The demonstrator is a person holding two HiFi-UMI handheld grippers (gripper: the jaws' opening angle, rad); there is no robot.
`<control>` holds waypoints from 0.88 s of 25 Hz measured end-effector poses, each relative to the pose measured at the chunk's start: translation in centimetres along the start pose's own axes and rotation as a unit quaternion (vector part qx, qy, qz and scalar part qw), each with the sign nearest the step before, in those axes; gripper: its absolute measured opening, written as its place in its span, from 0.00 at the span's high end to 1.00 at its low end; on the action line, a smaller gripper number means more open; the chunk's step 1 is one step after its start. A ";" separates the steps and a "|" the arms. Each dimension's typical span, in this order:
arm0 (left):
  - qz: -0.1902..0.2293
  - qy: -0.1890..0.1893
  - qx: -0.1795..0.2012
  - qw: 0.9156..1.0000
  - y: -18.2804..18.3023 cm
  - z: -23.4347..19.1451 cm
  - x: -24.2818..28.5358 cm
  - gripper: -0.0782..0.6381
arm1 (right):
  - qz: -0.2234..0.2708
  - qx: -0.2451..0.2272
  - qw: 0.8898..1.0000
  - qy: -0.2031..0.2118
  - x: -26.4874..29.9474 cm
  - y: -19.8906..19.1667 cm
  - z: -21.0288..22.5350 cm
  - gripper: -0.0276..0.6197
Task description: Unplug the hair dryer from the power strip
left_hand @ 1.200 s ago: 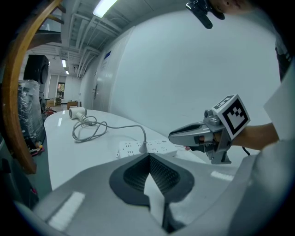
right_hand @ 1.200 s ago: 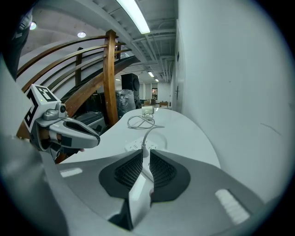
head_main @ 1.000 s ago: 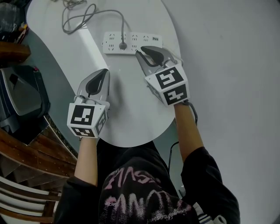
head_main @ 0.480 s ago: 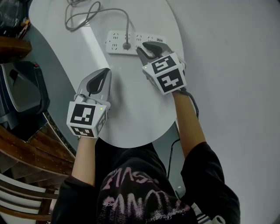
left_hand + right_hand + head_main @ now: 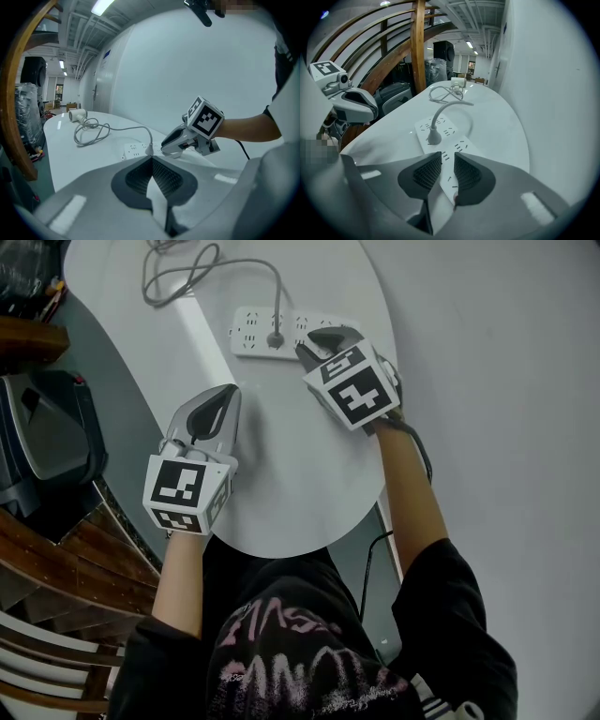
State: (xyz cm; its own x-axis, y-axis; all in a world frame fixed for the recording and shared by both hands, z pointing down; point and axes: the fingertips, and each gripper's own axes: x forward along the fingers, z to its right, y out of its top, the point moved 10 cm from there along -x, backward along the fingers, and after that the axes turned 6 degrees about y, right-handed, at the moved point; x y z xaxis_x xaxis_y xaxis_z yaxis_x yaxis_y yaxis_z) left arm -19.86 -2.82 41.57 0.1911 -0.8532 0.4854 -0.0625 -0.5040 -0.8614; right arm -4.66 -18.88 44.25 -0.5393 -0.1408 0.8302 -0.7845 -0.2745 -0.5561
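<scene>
Well, flat white oblong power strip (image 5: pixel 251 332)

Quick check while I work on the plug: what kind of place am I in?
Probably an open workshop or lab hall, not a home. There is an exposed ceiling with strip lights, a curved wooden frame beside the white table, and plastic-wrapped gear behind.

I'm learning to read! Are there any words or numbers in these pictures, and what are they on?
No text here can be read clearly.
Shirt: pink lettering, too warped and dim to read.
Power strip: no print that I can make out.
Marker cubes: black-and-white square patterns, not words.
</scene>
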 end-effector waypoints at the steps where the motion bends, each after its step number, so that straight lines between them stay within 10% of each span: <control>1: 0.001 -0.001 0.001 1.000 0.1 0.0 0.1 0.89 | -0.006 -0.002 1.000 0.003 0.1 0.0 0.1 0.79; 22: -0.005 -0.022 0.025 0.999 2.1 0.2 2.9 0.89 | -0.023 0.018 0.998 0.055 0.4 0.3 1.3 0.80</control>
State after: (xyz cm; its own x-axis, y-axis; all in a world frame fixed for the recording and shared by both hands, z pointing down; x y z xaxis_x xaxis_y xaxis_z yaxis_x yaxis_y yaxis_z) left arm -19.20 -6.32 41.11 0.2335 -0.8411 0.4879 -0.0116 -0.5041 -0.8635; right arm -4.70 -20.21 44.50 -0.5345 -0.0218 0.8449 -0.7989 -0.3131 -0.5135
